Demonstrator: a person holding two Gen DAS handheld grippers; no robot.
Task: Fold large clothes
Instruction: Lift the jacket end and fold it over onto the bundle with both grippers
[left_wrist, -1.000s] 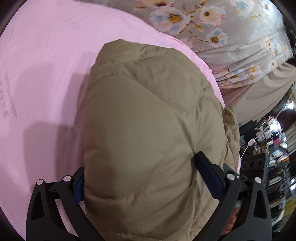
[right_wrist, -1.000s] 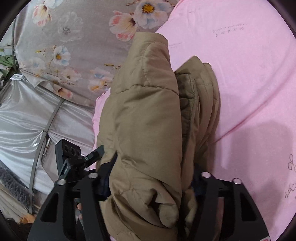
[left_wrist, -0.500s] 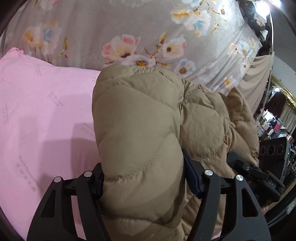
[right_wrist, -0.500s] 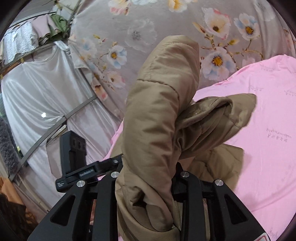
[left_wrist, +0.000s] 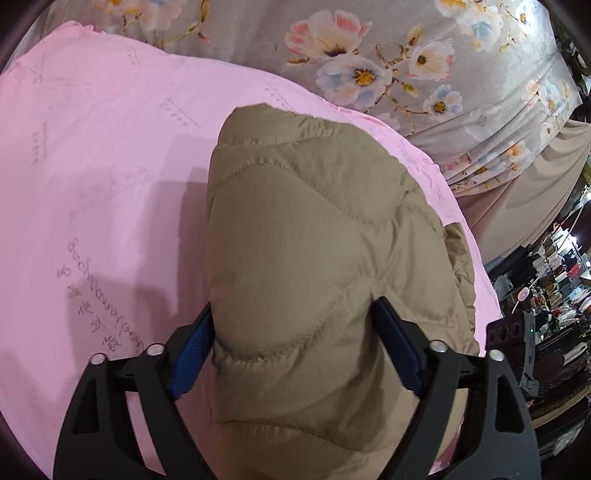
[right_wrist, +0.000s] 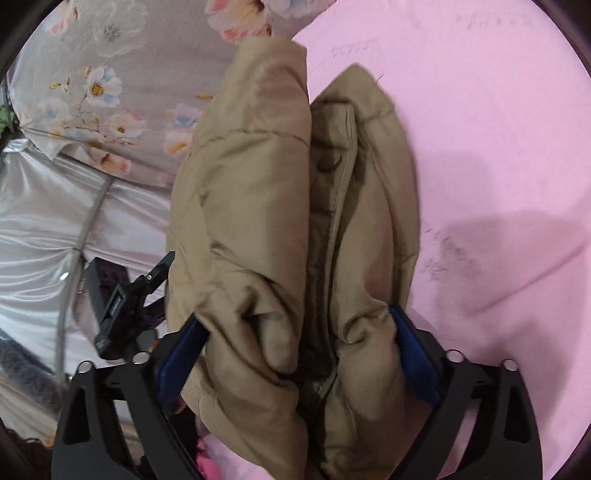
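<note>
Jacket (left_wrist: 317, 266) bulk is sitting between both wide-spread grippers, left (left_wrist: 295, 354) and right (right_wrist: 299, 354), jaws just opening; I'm lowering it toward twelve o'clock onto the pink sheet (left_wrist: 110, 166).

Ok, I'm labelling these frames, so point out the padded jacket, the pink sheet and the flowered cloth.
padded jacket (left_wrist: 310, 236): left wrist view, on its quilted top panel.
pink sheet (left_wrist: 110, 155): left wrist view, on a bare stretch left of the jacket.
flowered cloth (left_wrist: 424, 55): left wrist view, on the grey part among the blossoms.

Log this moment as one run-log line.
stage: folding | item: tan puffer jacket on pink sheet | left gripper: jaws just widened, jacket between pads | right gripper: jaws just widened, jacket between pads
</note>
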